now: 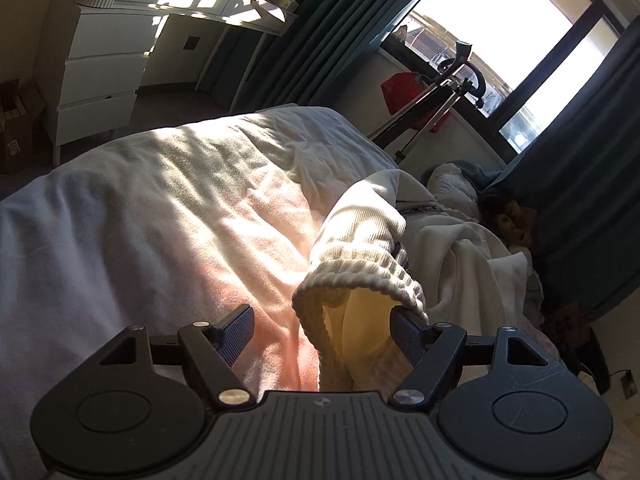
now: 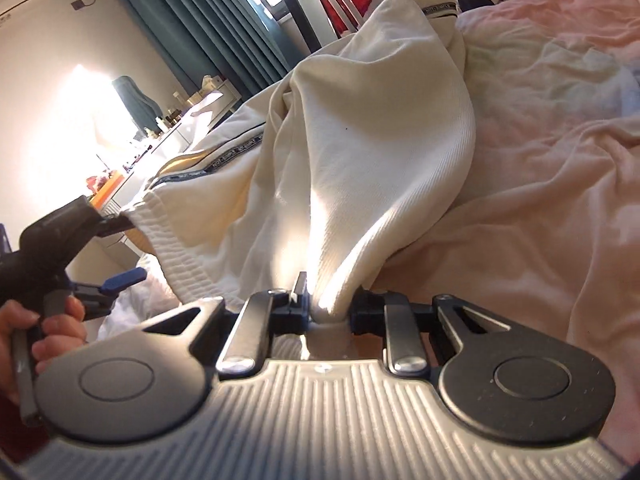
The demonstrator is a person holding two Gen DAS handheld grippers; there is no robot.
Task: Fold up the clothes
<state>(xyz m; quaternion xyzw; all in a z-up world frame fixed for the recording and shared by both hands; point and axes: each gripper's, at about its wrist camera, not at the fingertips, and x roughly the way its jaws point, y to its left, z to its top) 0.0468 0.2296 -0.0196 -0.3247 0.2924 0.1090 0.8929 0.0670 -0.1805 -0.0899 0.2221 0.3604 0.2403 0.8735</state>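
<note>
Two claws: right claw (image 2: 329,304) pinches cream garment (image 2: 360,140).

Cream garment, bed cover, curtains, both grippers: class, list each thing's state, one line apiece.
Cream garment: bunched, lifted off the bed.
Right gripper: shut on the fabric.
Left gripper: fingers wide, ribbed hem between them.
Bed cover: rumpled.
Curtains: drawn aside.
</note>
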